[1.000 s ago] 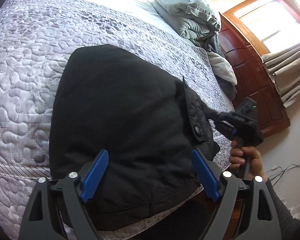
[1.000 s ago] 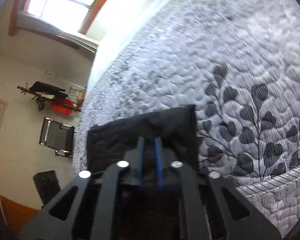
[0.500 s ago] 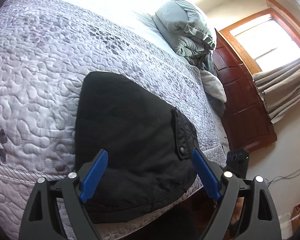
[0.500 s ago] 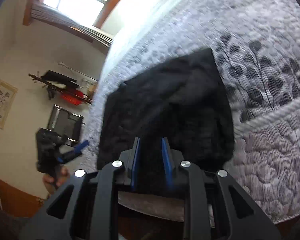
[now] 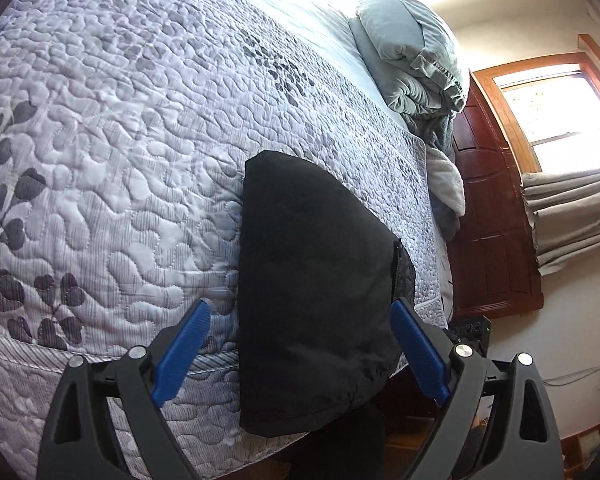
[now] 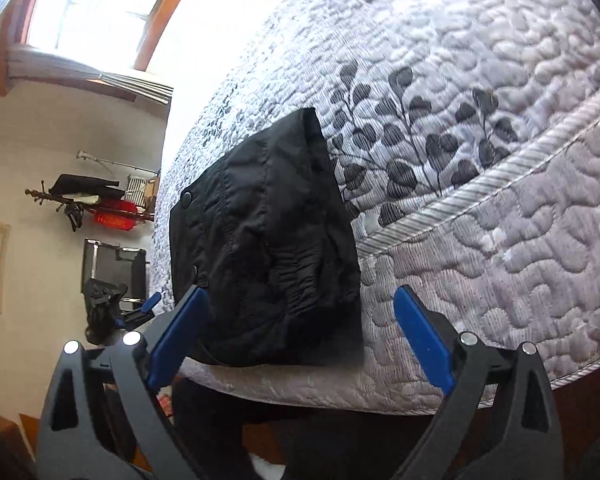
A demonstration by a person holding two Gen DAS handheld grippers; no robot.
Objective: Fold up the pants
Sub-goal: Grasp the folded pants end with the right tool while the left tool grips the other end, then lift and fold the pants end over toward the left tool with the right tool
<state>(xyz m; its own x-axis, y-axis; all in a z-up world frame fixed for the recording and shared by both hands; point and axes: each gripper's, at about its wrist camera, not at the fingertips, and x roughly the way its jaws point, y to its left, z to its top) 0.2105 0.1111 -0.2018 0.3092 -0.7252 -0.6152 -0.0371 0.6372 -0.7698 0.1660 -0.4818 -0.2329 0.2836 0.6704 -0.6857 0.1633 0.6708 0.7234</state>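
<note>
The black pants (image 5: 316, 280) lie folded into a compact bundle at the bed's near edge, hanging slightly over it; they also show in the right wrist view (image 6: 268, 248), with a snap button at the waistband. My left gripper (image 5: 300, 344) is open and empty, hovering just short of the bundle. My right gripper (image 6: 300, 332) is open and empty, its fingers apart in front of the bundle's near end. The left gripper also shows small in the right wrist view (image 6: 140, 310).
The grey quilted bedspread (image 5: 120, 160) with a leaf print covers the bed. Bundled grey-green bedding (image 5: 416, 64) sits at the head by a dark wooden headboard (image 5: 496, 240). A window (image 6: 100, 4), a coat rack and a chair (image 6: 114, 268) stand beyond the bed.
My right gripper has opened, let go of the pants and drawn back. My left gripper has drawn back from the bundle too. The pants now rest on the bed.
</note>
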